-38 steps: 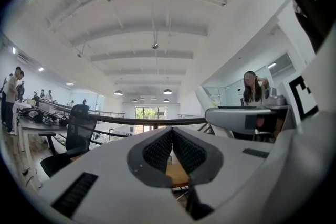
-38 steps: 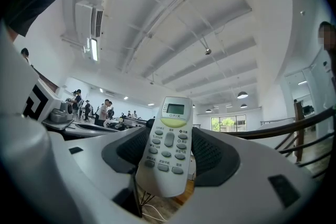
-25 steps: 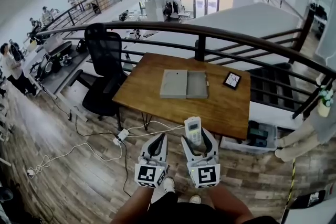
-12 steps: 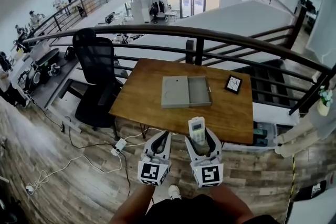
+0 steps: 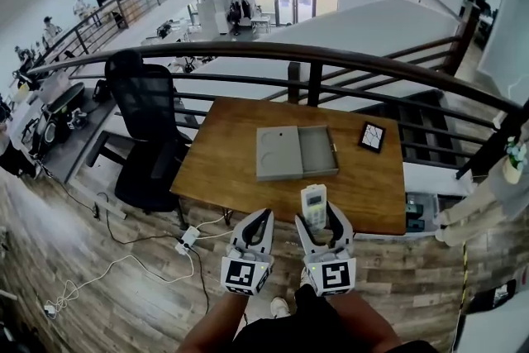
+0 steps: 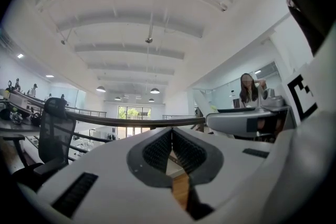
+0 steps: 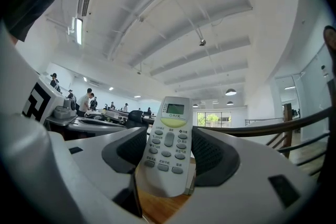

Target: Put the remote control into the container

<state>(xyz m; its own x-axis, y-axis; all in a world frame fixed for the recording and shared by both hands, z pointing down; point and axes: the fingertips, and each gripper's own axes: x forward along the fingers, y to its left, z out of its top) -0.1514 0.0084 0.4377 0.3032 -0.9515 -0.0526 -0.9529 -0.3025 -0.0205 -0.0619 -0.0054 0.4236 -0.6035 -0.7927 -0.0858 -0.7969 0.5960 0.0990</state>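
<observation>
- Right tool (image 5: pixel 316 217): jaws are closing on the lower half of a white rectangular plastic remote control (image 5: pixel 313 206), button face up and its small screen end sticking out past the fingertips.
- Left tool (image 5: pixel 257 221): jaws are meeting at the tips with nothing between them; it is hanging idle just beside the right tool.
- Remote control, location: it is being held in the air at the near edge of the brown wooden tabletop (image 5: pixel 227 153), not resting on it.
- Grey shallow rectangular container (image 5: pixel 317 151): it is sitting mid-tabletop, well apart from both tools; its left half is showing a flat cover with a round recess, its right half is lying open and empty.
- Deciding relation: the open half is lying straight ahead of the right tool, toward the far edge. The remote's long axis is pointing near edge to far edge, roughly matching the open half's longer side, so little turning is looking necessary.
- Nearer tool: the right.
</observation>
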